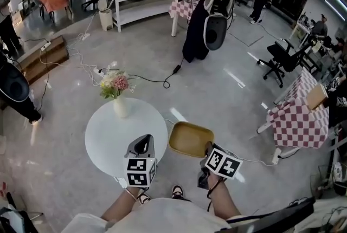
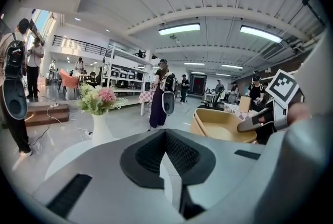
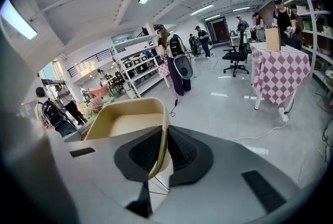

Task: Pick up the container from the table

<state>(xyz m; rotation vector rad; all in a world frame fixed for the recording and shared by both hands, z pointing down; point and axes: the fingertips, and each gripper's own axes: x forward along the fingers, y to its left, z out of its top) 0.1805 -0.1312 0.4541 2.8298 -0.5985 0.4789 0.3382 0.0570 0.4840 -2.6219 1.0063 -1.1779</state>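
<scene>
Container (image 1: pixel 190 138) near-right corner hidden under right gripper (image 1: pixel 208 148); counter (image 1: pixel 105 134) near edge covered by left gripper (image 1: pixel 142 144). Left gripper view: container right end behind right gripper.

Smooth, matt tan plastic container (image 1: pixel 191 140) at three o'clock of a smooth white round table (image 1: pixel 105 137). Polished grey floor (image 1: pixel 217 85), glossy with reflections. The right gripper (image 3: pixel 165 133) has a matt grey plastic shell and black ribbed, rubbery-looking pads (image 3: pixel 143 152). Checked cloth (image 1: pixel 298 123) further out at three o'clock.

Looked steeply down from the head at the white table (image 1: pixel 108 134), flowers (image 1: pixel 115 84) at 11 o'clock. Rode close behind the jaws of the left gripper (image 1: pixel 143 141) and right gripper (image 1: pixel 208 147), facing level toward 12 o'clock. Shared the tan container (image 1: pixel 190 138) in all three.
</scene>
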